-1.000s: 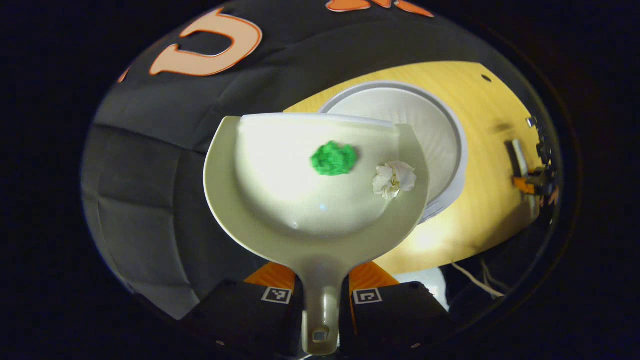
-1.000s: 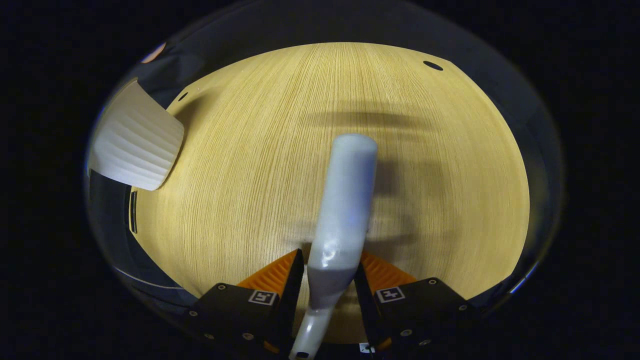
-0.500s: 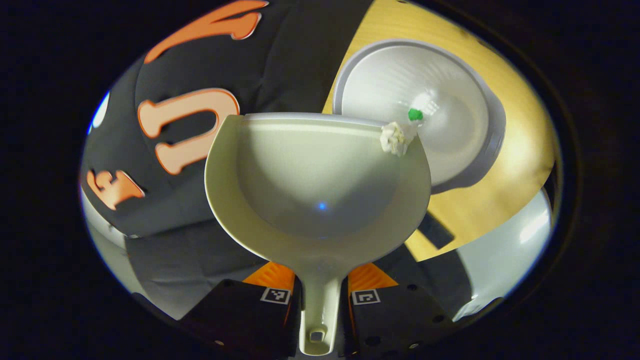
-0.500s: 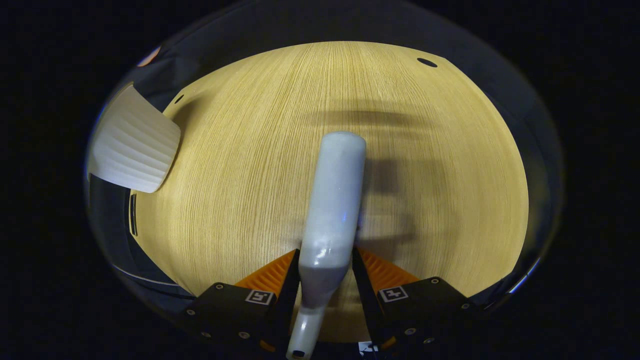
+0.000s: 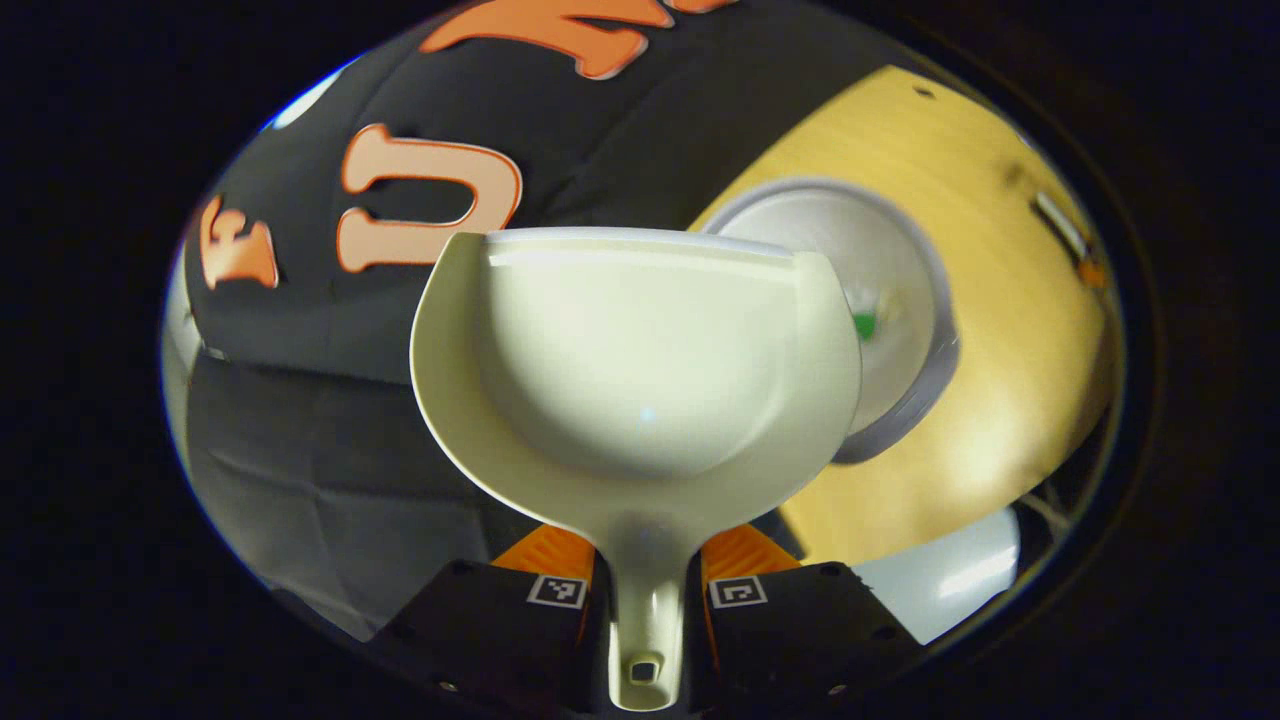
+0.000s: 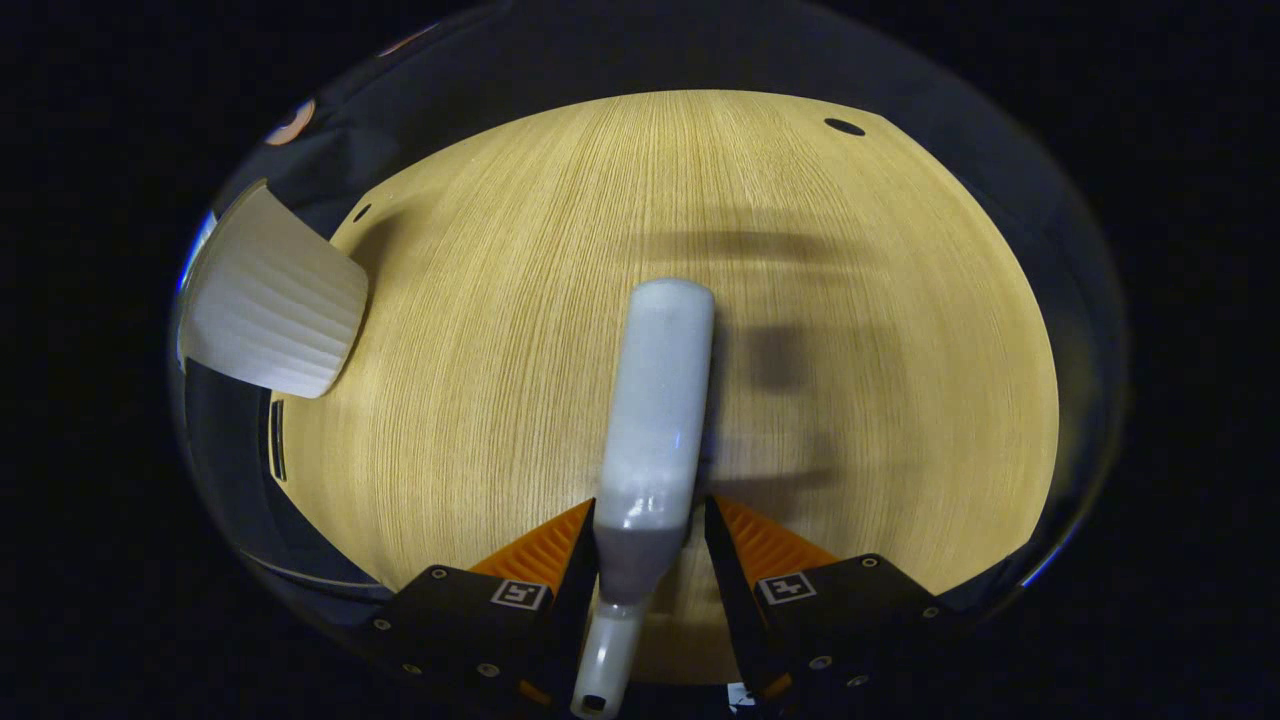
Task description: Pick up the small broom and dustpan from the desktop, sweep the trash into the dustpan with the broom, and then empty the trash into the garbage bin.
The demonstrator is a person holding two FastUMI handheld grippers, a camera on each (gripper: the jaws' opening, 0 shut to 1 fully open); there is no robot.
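My left gripper (image 5: 645,545) is shut on the handle of the cream dustpan (image 5: 640,350), whose scoop is bare. Behind its right rim the round white garbage bin (image 5: 900,270) stands on the wooden desktop (image 5: 1010,330). A green scrap (image 5: 865,325) lies inside the bin with something pale beside it. In the right gripper view, my right gripper (image 6: 648,520) is shut on the small broom (image 6: 655,400) and holds it low over the desktop (image 6: 480,350). The broom's pale head points away from me, leaning slightly right. The bin's ribbed outer wall (image 6: 270,305) shows at the far left.
The bin sits near the desktop's edge, with the black booth cloth (image 5: 330,430) beyond and below it. A small dark hole (image 6: 843,127) marks the desktop's far right corner. A dark slot (image 6: 278,440) lies along the left edge, below the bin.
The green and white scraps slid off the dustpan into the bin, leaving the scoop bare. The left gripper's view swung as the pan tipped and levelled. The broom's lean eased.
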